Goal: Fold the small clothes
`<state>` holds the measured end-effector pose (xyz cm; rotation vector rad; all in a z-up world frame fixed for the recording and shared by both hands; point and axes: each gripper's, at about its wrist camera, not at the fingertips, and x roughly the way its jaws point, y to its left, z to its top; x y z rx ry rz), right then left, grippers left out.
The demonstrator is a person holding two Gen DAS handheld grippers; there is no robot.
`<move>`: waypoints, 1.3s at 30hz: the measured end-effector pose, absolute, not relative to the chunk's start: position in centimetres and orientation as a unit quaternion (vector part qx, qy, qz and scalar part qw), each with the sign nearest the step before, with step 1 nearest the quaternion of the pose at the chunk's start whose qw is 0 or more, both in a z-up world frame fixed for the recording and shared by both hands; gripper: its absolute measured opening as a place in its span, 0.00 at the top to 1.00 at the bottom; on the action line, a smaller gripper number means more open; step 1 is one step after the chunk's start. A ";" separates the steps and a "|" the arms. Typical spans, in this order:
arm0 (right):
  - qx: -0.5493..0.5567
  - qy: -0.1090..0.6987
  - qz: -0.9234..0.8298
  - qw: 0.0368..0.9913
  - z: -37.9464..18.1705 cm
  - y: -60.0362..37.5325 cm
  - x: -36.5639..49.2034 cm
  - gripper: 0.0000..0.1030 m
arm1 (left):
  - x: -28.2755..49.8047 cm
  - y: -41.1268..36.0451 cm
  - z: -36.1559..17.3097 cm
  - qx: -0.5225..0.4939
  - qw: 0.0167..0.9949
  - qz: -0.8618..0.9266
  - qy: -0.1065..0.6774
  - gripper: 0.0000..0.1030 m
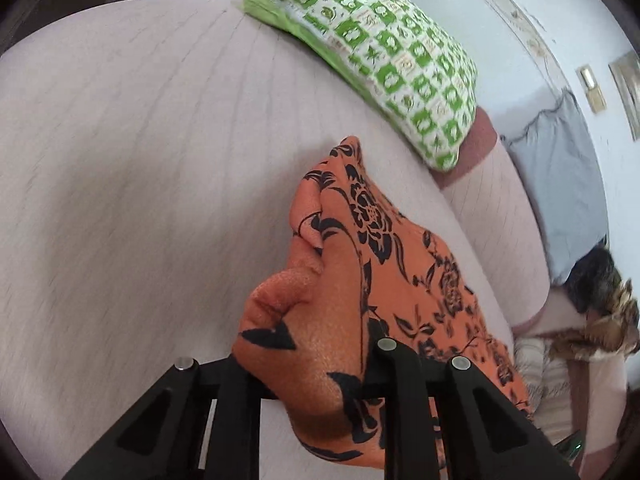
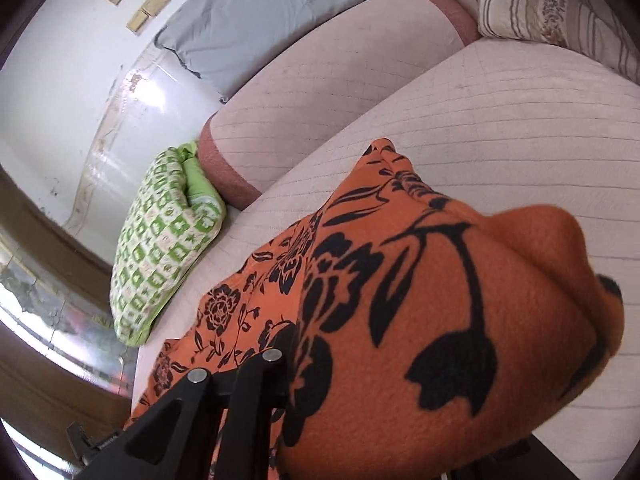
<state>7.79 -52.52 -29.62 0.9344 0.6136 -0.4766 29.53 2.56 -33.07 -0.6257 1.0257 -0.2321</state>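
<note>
Over the pale quilted sofa seat [image 1: 140,160], the left gripper [image 1: 320,376] pinches a bunched fold of the orange black-flowered cloth [image 1: 360,260], which trails down onto the cushion. Beside it, the right gripper [image 2: 280,380] is closed on the same cloth [image 2: 420,300], whose folds drape over its fingers. Behind lie a green checked pillow [image 1: 380,48] and a grey pillow [image 2: 260,12].
</note>
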 end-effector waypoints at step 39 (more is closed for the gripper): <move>0.500 0.387 -0.096 0.769 -31.2 -53.0 3.0 0.87 | 25.4 -13.8 -29.7 0.105 0.849 -0.095 0.508 0.24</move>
